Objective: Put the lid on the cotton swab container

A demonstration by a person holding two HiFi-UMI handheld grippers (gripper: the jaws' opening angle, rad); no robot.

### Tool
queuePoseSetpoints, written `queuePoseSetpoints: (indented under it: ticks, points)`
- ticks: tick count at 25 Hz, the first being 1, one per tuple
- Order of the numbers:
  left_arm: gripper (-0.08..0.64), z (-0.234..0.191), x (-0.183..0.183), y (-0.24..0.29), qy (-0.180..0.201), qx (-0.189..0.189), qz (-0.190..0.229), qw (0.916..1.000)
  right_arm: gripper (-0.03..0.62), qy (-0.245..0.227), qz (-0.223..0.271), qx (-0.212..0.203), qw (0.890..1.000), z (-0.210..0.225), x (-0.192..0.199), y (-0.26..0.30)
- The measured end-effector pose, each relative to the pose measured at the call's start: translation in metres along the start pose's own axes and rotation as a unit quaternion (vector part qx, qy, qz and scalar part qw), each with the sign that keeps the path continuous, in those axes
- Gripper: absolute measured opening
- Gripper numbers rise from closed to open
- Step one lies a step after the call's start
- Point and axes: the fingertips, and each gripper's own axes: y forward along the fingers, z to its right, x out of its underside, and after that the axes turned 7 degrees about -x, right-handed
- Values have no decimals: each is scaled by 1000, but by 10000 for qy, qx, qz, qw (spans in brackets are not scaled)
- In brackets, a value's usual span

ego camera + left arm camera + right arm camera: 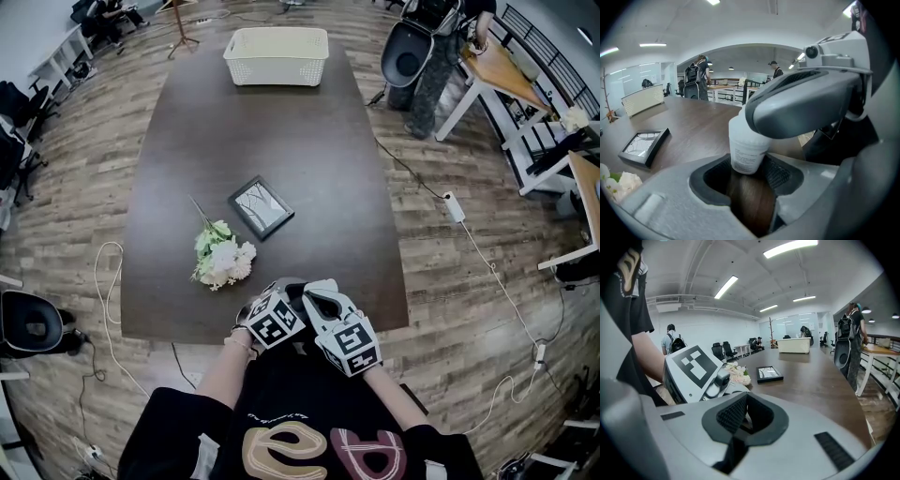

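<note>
From above, both grippers sit close together over the near edge of the dark table, right in front of the person's black shirt. The left gripper and the right gripper have their tips almost meeting, and what lies between them is hidden from here. Farther up the table lie some flowers with a picture frame just beside them. A white basket stands well apart at the far end.

The left gripper view shows its jaws spread wide, with a white container gripped between the black pads. The container is tilted and held clear of the tabletop. The grey body of the right gripper comes down over its top and covers it, so I cannot tell if the lid is on. The frame and flowers show at the left. Two people stand far back in the room.

In the right gripper view, its jaws are clenched together. Only a sliver of something pale shows in the slot, too small to name. The left gripper's marker cube is right beside it on the left. Beyond are the flowers, the frame and the distant basket. A person with a backpack stands at the right by a desk.
</note>
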Motion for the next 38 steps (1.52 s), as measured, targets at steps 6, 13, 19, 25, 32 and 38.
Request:
queuePoseSetpoints:
  ticks: [6,13,19,25,32,38]
  points:
    - [216,-2,2,-6,-239,36,30,9997,117,245,91,-25,9997,4,-8,-7]
    - [221,-12,0,-31,-945,-88,388,9947,114,528,503,349,9967,22,-19,-30]
    - [221,-5,-6,-58,-1343,-166,803,9875,112,671,545,660,9941,32,-10,-50]
    - [221,-7,-22,-88,-1745,-449,1450,9729,108,800,647,960,9901,38,-1,-66]
    - [177,-10,-41,-111,-2159,-793,2035,9517,49,714,623,1238,9878,41,7,-77]
    - [38,-9,-39,-111,-2081,-1235,2008,9493,24,661,609,1261,9879,37,11,-75]
